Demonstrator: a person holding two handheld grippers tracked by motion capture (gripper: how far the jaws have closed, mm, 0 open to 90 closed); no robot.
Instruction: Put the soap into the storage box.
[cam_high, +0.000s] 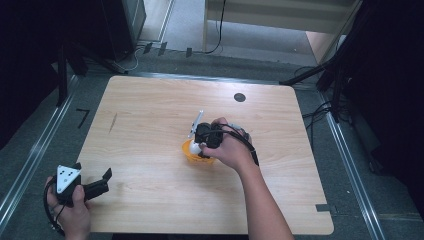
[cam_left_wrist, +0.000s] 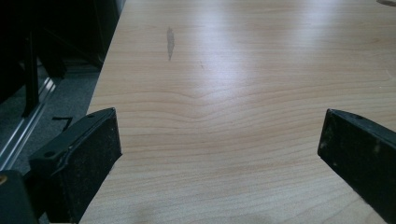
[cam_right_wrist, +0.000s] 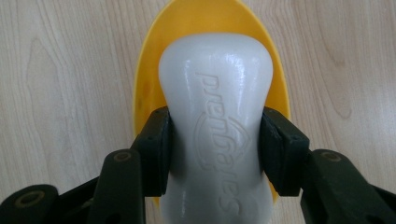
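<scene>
Two grippers working: the right gripper (cam_right_wrist: 215, 149) is pinching a white embossed bottle (cam_right_wrist: 215, 116) over the yellow bowl (cam_right_wrist: 144, 93), best lowered squarely inside, while the left gripper (cam_left_wrist: 219, 154), well apart from that bowl, is idling spread.

One wooden table (cam_high: 150, 150) carries one yellow bowl (cam_high: 189, 152), just past its centre toward four o'clock. One white bottle (cam_right_wrist: 217, 116) sits over that bowl. Two grippers are at work: the left gripper (cam_high: 102, 181) at the table's seven o'clock corner, the right gripper (cam_high: 204, 142) at the bowl. One dark round spot (cam_high: 239, 97) marks one o'clock.
</scene>
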